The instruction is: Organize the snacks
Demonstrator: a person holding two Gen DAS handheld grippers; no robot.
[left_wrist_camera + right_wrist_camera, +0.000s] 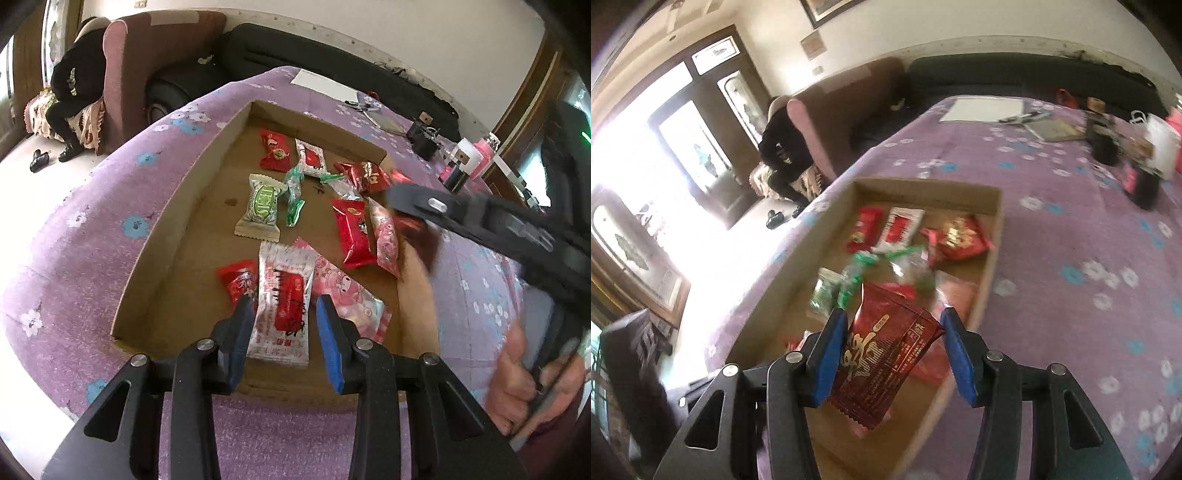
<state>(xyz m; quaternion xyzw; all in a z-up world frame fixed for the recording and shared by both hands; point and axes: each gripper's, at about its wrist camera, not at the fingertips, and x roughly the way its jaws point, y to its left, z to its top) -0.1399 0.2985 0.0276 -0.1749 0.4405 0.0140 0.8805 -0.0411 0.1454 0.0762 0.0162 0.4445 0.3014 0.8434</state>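
A shallow cardboard tray (173, 221) on the purple floral tablecloth holds several wrapped snacks, red, white, green and pink. My left gripper (284, 308) is open, its blue pads on either side of a white and red packet (282, 306) lying in the tray's near end. My right gripper (894, 321) is open above the tray (993, 236); a dark red packet (882, 354) sits between its pads, touching the left one and apart from the right one, tilted. The right gripper also shows in the left wrist view (413, 203), over the tray's right edge.
At the table's far end lie a white sheet (982, 109), a notebook, pens, black boxes (1104, 144) and white and pink containers (469, 158). A person in black sits in an armchair (122, 74) to the left. A dark sofa (332, 59) runs along the wall.
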